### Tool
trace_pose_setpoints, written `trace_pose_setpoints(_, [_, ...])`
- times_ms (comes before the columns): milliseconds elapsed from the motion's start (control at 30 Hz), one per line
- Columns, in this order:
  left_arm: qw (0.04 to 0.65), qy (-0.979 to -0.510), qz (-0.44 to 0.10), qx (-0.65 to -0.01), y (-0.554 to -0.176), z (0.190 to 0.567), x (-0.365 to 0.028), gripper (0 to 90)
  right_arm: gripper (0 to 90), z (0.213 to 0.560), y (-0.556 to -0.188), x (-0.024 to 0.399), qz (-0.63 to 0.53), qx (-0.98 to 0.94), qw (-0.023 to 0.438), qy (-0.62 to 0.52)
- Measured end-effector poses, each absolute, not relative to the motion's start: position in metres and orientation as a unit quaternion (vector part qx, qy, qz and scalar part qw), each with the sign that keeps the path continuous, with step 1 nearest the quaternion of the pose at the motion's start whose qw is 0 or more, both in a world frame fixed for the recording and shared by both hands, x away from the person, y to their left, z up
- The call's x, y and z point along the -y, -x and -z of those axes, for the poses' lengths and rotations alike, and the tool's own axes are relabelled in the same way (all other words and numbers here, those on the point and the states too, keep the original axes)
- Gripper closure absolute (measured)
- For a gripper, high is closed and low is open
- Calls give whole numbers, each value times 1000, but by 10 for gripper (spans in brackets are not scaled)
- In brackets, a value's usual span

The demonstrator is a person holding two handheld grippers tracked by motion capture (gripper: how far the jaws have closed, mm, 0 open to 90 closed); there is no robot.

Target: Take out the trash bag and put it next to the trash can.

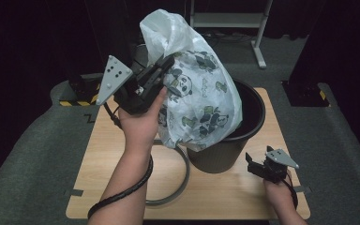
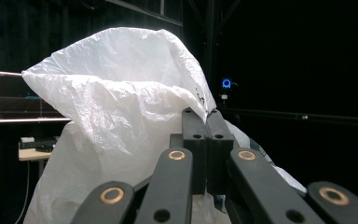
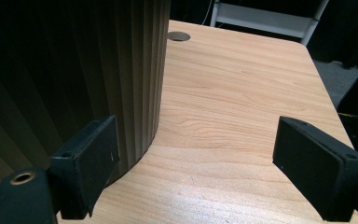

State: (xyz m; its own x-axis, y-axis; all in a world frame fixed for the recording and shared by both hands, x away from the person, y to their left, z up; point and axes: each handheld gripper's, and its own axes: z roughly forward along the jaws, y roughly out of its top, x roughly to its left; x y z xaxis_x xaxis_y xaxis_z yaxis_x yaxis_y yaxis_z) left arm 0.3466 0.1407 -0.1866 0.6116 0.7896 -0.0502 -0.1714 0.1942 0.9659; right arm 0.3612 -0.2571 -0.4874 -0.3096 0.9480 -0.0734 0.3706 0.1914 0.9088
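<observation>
Panda-print bag going into the bin

The left gripper [image 1: 166, 63] has its jaws clamped on the edge of the white panda-print plastic bag [image 1: 199, 108], holding it up over the left rim of the dark ribbed bin [image 1: 251, 110] at the far right of the wooden table [image 1: 108, 173], probably so it hangs open and can drop in as a liner. The right gripper [image 3: 193, 163] sits low by the bin's near right side, jaws wide and empty, likely ready to steady it. A grey ring [image 1: 183, 180] lies near the bin.
</observation>
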Motion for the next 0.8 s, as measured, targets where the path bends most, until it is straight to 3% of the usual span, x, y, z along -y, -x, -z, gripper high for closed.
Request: trace_pose_setpoints(800, [691, -525, -382, -317, -312, 170, -215, 892, 149, 507, -372, 270, -380, -708, 324, -500])
